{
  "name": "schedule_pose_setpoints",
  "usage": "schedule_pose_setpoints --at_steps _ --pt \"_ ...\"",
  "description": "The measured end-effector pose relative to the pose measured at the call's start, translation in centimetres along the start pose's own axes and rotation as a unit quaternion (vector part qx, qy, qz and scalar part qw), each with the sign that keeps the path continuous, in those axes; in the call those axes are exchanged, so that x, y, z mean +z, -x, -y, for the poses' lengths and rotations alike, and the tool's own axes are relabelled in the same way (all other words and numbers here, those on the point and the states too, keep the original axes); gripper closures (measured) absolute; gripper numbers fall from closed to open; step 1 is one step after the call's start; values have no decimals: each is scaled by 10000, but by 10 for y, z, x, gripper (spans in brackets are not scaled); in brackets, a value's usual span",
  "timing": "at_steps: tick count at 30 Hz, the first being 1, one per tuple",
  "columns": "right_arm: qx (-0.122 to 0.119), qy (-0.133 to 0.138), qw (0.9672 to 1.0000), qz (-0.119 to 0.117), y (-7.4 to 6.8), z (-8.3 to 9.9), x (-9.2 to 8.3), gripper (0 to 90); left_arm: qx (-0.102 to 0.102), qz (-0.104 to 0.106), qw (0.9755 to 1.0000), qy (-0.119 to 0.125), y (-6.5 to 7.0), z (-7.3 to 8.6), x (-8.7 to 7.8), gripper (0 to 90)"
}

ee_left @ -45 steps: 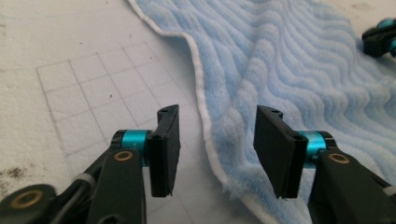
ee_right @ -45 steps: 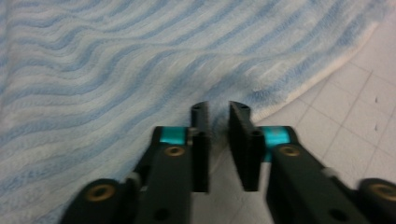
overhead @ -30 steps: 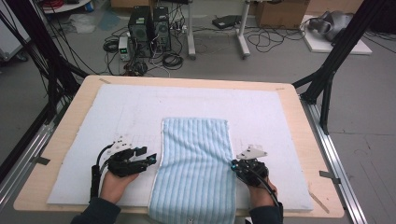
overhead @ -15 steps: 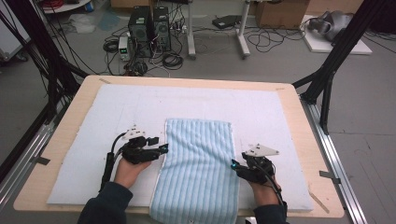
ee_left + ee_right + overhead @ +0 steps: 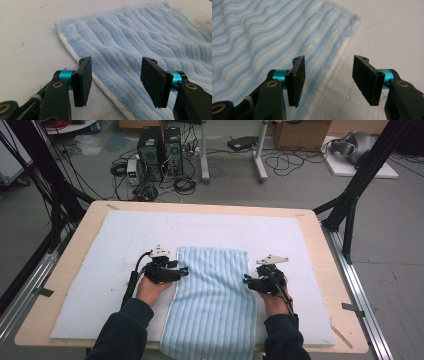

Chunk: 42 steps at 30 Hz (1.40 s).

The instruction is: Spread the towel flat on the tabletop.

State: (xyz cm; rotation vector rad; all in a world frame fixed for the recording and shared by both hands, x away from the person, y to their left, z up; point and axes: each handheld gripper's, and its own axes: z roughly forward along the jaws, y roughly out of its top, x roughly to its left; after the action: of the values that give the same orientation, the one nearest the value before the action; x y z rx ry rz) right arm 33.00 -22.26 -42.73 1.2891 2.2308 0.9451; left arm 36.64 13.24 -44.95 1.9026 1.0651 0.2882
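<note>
A light blue striped towel point(image 5: 215, 300) lies folded flat on the white mat, its near end hanging over the table's front edge. My left gripper point(image 5: 184, 270) sits at the towel's left edge near the far corner, open, its jaws astride the white-hemmed edge point(image 5: 100, 82) of the towel point(image 5: 140, 42) without pressing on it. My right gripper point(image 5: 246, 280) is at the towel's right edge. Its jaws have just been opening and stand apart point(image 5: 328, 80), with the towel's edge point(image 5: 262, 37) under the left jaw and bare mat under the right one.
A white mat point(image 5: 300, 250) covers most of the wooden table point(image 5: 320, 227). Black frame poles point(image 5: 350, 205) rise at the table's left and right sides. Computers and cables point(image 5: 160, 150) lie on the floor beyond the far edge.
The left hand slid away from the person and rightward up to the towel's left edge. The right gripper opened and moved farther up along the towel's right edge.
</note>
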Motion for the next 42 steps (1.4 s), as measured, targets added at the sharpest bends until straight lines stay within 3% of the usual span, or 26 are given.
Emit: schedule_pose_setpoints --at_steps 6,8,11,12,14,16,17,20,27,28,29,31,34,37,39,42 --pt "-252 -234 9994 -22 -4 -13 15 531 187 -174 9995 -194 2 -7 11 522" --pt "-249 -305 9992 22 -4 -15 19 541 174 -268 9993 -199 2 -7 11 596" --pt "-231 -416 9989 18 -3 -15 25 578 363 -354 9983 -271 1 -7 9 830" --pt "-238 -458 9987 18 -2 -15 26 590 397 -378 9981 -271 1 -7 9 868" --pt "-112 -472 9987 -134 0 -14 27 674 387 -373 9982 -276 0 -8 9 882" --pt "-196 -455 9985 -230 0 -15 27 839 307 -400 9984 -246 -2 -8 9 886" --pt "-210 -476 9983 -256 -1 -16 27 853 240 -487 9983 -201 -3 -9 9 887" --pt "-368 -488 9980 -180 -3 -20 29 862 -10 -586 9982 -133 -14 -13 8 889" --pt "-355 -338 9988 -72 2 -37 46 860 -126 -777 9969 -78 -30 -36 12 889" --pt "-340 -305 9989 -45 4 -40 48 860 -197 -784 9967 26 -33 -38 13 890" --pt "-333 -305 9990 -8 6 -44 51 860 -269 -798 9964 -38 -36 -40 15 890" --pt "-303 -298 9991 -4 9 -53 55 860 -274 -854 9960 -56 -41 -44 18 891" --pt "-355 -308 9988 110 11 -65 62 860 -339 -894 9954 107 -47 -51 19 891" --pt "-332 -263 9989 217 15 -75 68 859 -242 -958 9950 159 -50 -63 19 892" --pt "-286 -24 9990 329 17 -78 68 859 -224 -1042 9938 303 -51 -70 18 899" --pt "-145 -168 9988 445 24 -74 73 859 -295 -1090 9931 322 -55 -70 16 899"
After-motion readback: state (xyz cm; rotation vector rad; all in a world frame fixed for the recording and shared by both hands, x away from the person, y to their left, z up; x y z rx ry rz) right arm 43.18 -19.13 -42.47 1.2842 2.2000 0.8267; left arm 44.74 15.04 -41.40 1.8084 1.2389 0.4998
